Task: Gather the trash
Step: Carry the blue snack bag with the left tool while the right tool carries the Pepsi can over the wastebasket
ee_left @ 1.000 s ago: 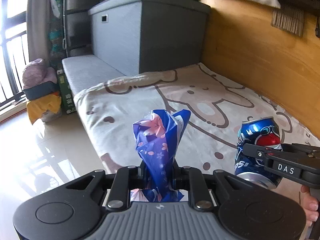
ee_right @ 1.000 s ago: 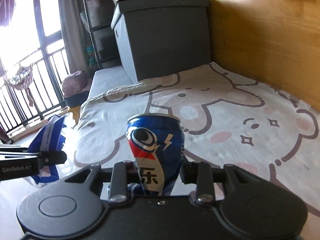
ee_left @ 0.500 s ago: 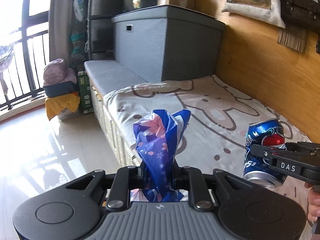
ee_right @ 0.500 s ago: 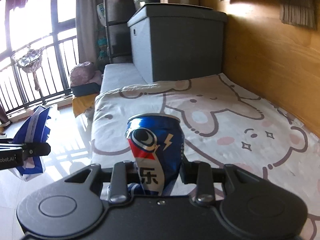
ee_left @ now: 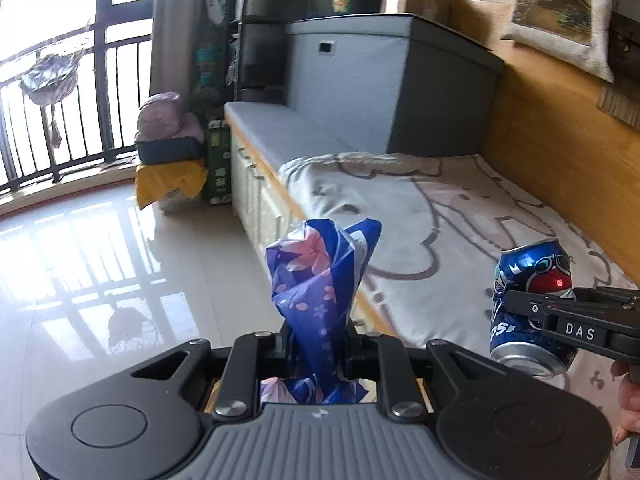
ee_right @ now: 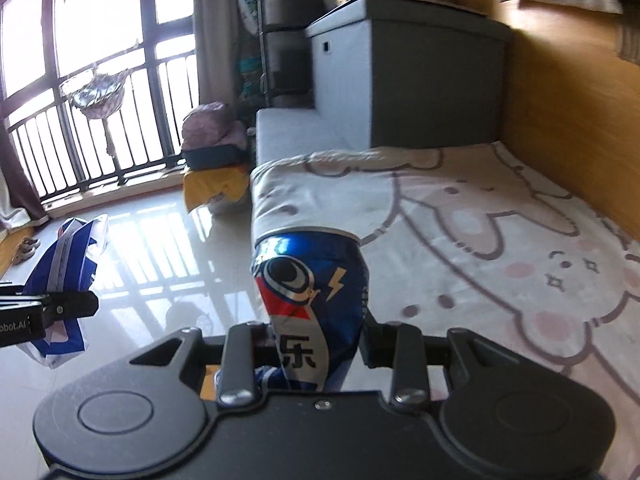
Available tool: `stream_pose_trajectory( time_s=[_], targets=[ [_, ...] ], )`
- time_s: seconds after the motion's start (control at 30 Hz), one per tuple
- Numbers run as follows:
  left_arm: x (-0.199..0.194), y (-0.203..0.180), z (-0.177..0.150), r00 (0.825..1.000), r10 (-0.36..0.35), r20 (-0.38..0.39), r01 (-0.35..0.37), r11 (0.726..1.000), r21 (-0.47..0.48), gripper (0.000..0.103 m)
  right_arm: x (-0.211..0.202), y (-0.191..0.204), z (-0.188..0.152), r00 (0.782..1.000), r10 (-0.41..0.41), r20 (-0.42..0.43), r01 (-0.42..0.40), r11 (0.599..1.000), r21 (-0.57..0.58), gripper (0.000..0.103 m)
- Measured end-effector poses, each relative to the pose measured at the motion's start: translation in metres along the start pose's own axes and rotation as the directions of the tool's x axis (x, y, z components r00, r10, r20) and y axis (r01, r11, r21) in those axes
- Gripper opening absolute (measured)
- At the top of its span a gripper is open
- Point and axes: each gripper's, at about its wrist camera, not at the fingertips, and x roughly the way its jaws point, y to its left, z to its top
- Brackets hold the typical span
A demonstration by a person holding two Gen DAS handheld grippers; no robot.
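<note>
My left gripper is shut on a crumpled blue wrapper with pink flowers, which sticks up between its jaws over the floor beside the bed. My right gripper is shut on a dented blue soda can, held upright above the bed's edge. In the left wrist view the same blue soda can shows at the right, clamped by the right gripper's fingers. In the right wrist view the blue wrapper hangs at the left from the left gripper's finger.
A bed with a cartoon blanket fills the right side, against a wooden wall. A grey storage box stands at its far end. Glossy tiled floor lies left, with a yellow-covered pile and a balcony railing beyond.
Both grippers have pulled back and to the left, away from the bed and out over the floor, each keeping its grip. The can has come off the blanket with the right gripper.
</note>
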Motion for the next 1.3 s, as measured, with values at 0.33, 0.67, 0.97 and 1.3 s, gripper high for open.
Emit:
stream_pose_trajectory(
  time_s=[0.33,0.67,0.97,1.3],
  targets=[
    [0.013,0.053,-0.023,0.997,0.05,-0.057,-0.053,0.997,-0.062,0.022,0.033,0.058,-0.011,0.996,0.06,-0.071,-0.064,0.997,-0.049,0.034],
    [0.044,0.088,-0.048,0.99,0.066,-0.126,-0.082,0.99,-0.119,0.022,0.077,0.106,-0.028,0.984,0.087,-0.154,-0.101,0.991,-0.089,0.034],
    [0.083,0.117,-0.074,0.974,0.058,-0.217,-0.096,0.981,-0.169,0.022,0.135,0.139,-0.063,0.954,0.108,-0.278,-0.139,0.986,-0.094,0.034],
    [0.142,0.144,-0.098,0.947,0.025,-0.319,-0.105,0.967,-0.234,0.022,0.212,0.149,-0.093,0.879,0.123,-0.461,-0.161,0.986,-0.044,0.034]
  ],
)
